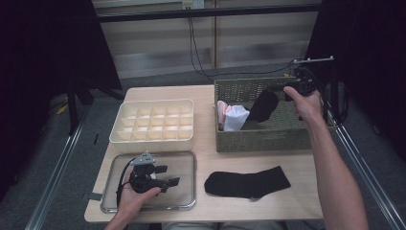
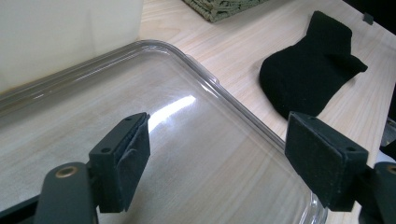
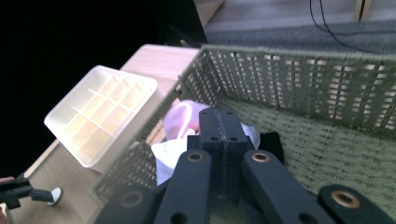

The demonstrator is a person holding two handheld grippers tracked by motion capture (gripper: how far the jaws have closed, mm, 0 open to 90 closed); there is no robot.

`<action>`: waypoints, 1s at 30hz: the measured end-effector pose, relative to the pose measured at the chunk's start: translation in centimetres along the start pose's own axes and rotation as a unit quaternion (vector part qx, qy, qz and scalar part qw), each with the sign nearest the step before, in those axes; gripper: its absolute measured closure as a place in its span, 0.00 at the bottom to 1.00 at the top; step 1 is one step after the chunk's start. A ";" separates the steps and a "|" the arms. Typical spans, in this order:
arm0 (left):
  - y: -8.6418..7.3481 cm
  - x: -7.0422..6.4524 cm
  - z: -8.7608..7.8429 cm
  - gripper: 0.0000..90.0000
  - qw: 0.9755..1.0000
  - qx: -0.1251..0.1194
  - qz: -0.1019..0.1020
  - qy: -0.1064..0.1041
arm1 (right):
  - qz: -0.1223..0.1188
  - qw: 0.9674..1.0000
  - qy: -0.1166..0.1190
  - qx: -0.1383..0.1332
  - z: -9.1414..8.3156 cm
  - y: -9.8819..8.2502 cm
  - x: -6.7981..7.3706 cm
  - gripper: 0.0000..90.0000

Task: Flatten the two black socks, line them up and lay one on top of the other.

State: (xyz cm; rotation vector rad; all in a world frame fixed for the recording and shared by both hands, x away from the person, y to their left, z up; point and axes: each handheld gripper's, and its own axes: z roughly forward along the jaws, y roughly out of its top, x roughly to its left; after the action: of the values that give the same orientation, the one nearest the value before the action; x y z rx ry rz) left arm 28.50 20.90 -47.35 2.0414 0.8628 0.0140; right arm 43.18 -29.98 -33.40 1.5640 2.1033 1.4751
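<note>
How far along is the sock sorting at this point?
Done: one black sock lies flat on the table. In hand: the right gripper, shut, lifts a second black sock from the woven basket. Left: pink and white items in the basket; left gripper waits open over the clear tray.

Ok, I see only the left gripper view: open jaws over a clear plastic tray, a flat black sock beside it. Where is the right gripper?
Observer: The right gripper is above the green woven basket, jaws shut on a second black sock.
Operator: Anything else inside?
Observer: Yes, a pink and white cloth bundle at its left end.
Operator: And the white box?
Observer: The white plastic box has many small compartments and stands left of the basket.
</note>
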 end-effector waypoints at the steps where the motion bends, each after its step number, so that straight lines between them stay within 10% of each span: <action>1: 0.0 0.0 0.0 0.25 1.000 0.000 0.000 0.000 | -0.001 1.000 0.003 -0.003 -0.2 0.1 0.1 1.00; 30: -0.1 0.2 0.0 0.26 1.000 -0.002 -0.006 0.003 | -0.016 0.996 0.058 -0.066 -3.3 2.1 3.1 1.00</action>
State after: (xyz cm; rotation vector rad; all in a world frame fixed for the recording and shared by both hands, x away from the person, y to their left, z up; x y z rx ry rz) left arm 28.57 21.00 -47.51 2.0326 0.8774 0.0151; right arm 41.21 -29.56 -28.83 1.4226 2.0325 1.6944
